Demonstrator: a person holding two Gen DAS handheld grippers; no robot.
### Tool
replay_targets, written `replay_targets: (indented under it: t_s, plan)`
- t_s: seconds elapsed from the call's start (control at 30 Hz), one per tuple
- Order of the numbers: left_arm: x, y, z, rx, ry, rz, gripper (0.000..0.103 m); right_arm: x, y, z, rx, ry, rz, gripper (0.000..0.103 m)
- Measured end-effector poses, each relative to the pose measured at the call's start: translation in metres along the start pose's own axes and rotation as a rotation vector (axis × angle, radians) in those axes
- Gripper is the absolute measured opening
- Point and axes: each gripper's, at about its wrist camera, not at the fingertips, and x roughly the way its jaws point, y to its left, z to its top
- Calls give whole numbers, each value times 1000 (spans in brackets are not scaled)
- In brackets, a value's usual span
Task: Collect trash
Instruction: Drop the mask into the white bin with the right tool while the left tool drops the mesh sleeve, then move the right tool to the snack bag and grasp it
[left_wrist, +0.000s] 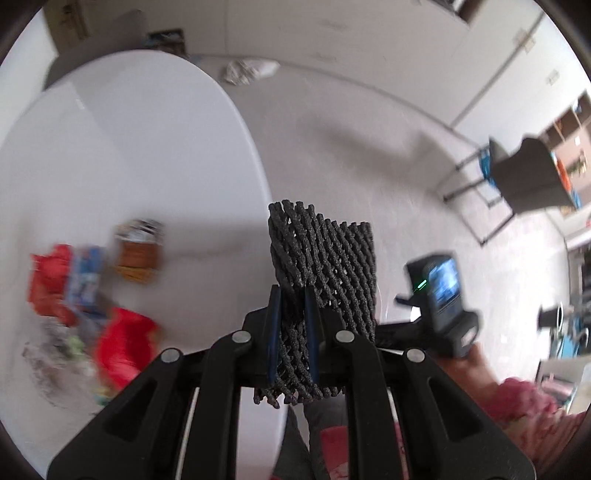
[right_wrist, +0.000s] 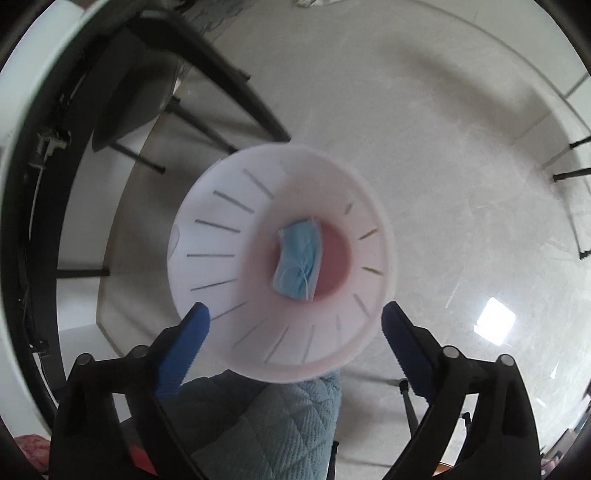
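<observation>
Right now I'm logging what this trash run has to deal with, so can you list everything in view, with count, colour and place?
Mesh sleeve: one, black, clamped in the left gripper.
Wrappers: several, red, blue and orange, blurred, on the table's near left.
Table: one, white, left in the left wrist view.
Crumpled bag: one, whitish, on the floor by the far wall.
Chair: one, dark, far right on the floor.
Bin: one, white, slotted wall, on the floor under the right gripper.
Face mask: one, light blue, at the bin's bottom.
Left gripper: shut on the sleeve.
Right gripper: open, nothing between its blue pads.
Sleeve of the person: pink, lower right.
</observation>
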Motion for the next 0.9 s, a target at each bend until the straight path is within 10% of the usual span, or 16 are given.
replay_targets:
  t_s: [0.17,0.3,0.53,0.9]
  plan:
    - [41,-32,-19,54,80,10,13,-47,-29,-15,28,-82,-37,98]
    - [58,-38,-29,40,133,13,54,-72,-42,-18,38,-126,-43,98]
    - [56,-34,-43,15,129,14,72,-94,-42,-11,41,-170,-41,99]
    - [-52,-1,-42,-113,-159,89,94,-185,45,18,-231,-339,9,100]
